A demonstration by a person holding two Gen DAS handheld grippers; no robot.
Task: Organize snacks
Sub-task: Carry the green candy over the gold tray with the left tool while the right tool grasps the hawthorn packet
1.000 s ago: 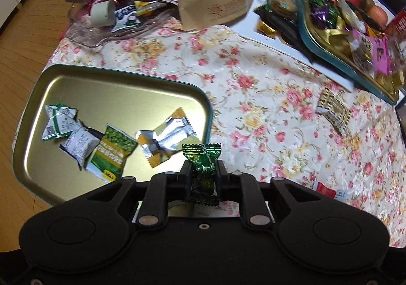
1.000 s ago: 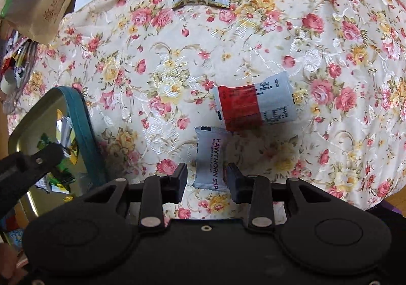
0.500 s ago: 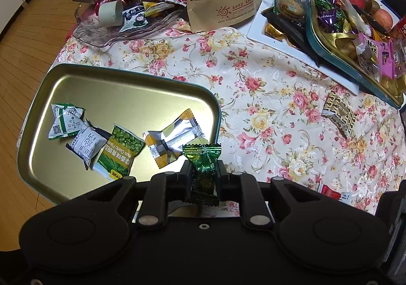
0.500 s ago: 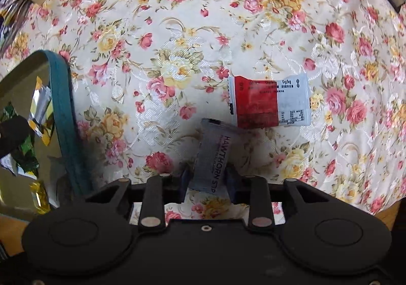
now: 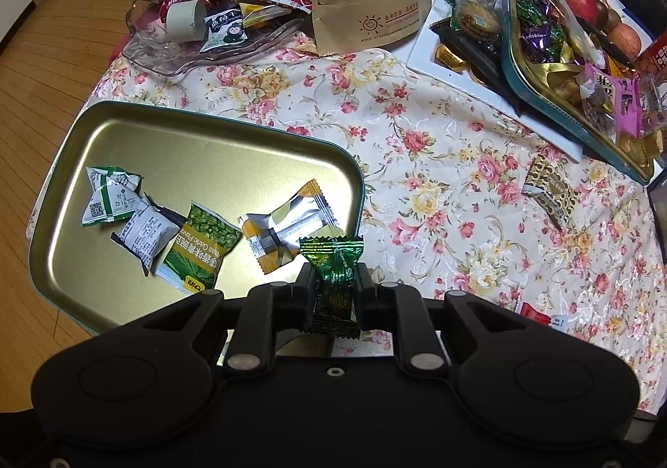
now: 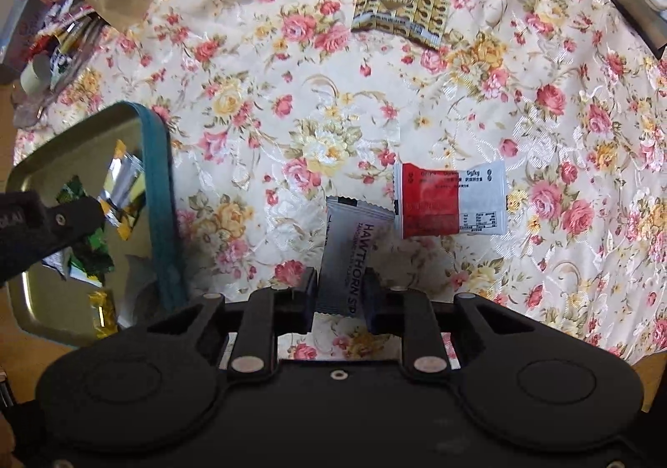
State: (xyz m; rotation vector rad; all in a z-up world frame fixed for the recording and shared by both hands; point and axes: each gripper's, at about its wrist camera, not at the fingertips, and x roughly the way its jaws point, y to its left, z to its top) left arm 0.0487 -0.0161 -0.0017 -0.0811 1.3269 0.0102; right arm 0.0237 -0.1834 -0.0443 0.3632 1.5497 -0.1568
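Over the gold tray's (image 5: 125,142) near edge, a green foil candy (image 5: 333,272) is pinched in the left tongs (image 5: 333,280). Just right of that tray, a grey hawthorn strip packet (image 6: 352,255) is gripped by the right tongs (image 6: 338,288), whose jaws have just been closing, above the floral bench (image 6: 417,101).

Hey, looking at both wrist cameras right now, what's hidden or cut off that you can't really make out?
- Left wrist view: the green candy, lower end hidden behind the left gripper.
- Right wrist view: the hawthorn strip, last letters hidden between the right gripper fingers.
- Right wrist view: the gold tray, contents mostly blocked by the other gripper.
- Red-and-white packet, print too small.
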